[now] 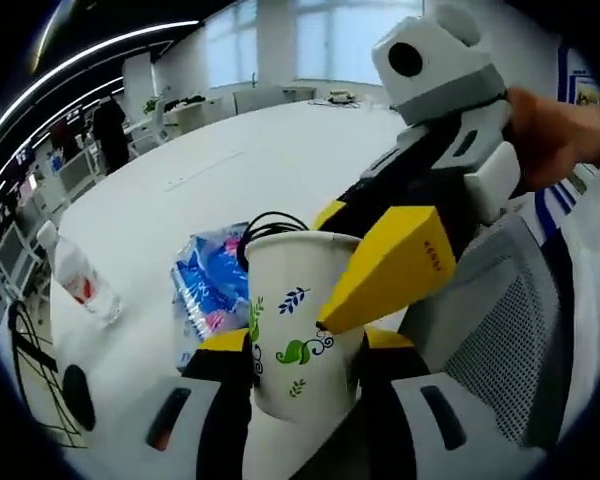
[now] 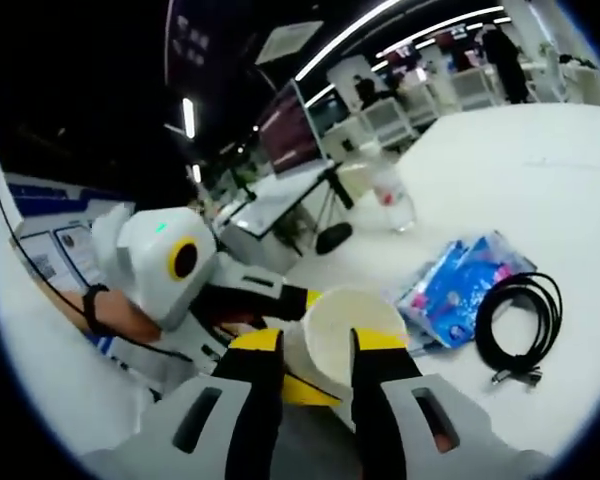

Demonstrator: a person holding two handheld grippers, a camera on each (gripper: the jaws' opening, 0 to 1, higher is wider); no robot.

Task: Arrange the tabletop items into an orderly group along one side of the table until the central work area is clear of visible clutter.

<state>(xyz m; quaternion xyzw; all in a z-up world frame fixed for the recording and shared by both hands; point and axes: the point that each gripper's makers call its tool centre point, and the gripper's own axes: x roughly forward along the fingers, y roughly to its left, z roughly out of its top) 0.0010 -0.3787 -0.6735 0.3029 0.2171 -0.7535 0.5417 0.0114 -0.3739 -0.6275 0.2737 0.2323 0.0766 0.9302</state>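
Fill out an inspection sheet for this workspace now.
Surface: white table, mostly bare.
Job's things: paper cup with leaf print, held between both grippers; blue packet flat on the table; plastic bottle lying on its side.
Clutter: nothing seen beyond these.
Grippers: left gripper shut on the cup's body; right gripper at the cup's rim, grip unclear.
Cables: black cable coiled beside the packet.
Surroundings: open office with desks, mesh chair.
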